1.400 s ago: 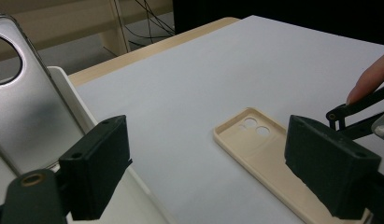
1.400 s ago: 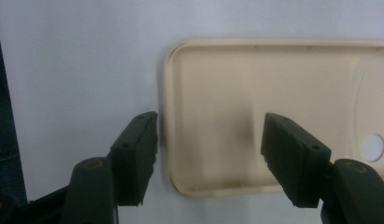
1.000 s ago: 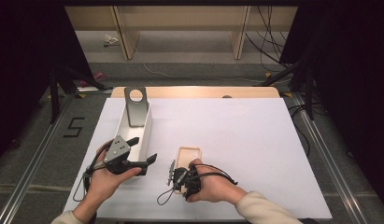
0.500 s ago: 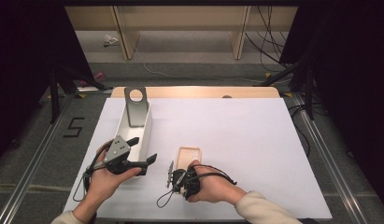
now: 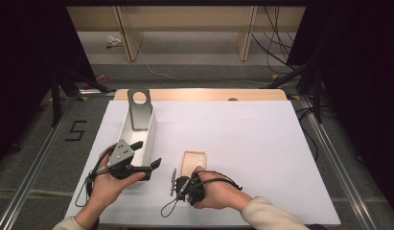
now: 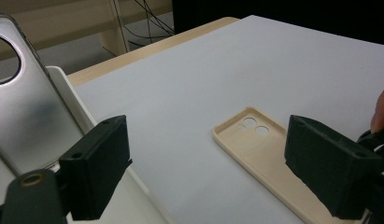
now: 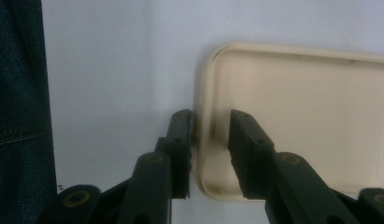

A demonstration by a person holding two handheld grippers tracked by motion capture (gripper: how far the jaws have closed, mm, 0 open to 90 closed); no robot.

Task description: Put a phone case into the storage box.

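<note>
One beige phone case (image 5: 192,162) lies flat on the white table (image 5: 252,143). The right gripper (image 7: 210,140) straddles its near edge, jaws just closing, a small gap left. The left gripper (image 5: 146,155) stands wide and empty beside a white box (image 5: 147,139).

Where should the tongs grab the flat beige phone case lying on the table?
On its raised side rim, near a corner. The beige phone case lies flat, open side up, so only that thin wall offers a hold. The right tongs already straddle it, one jaw outside and one inside.
</note>
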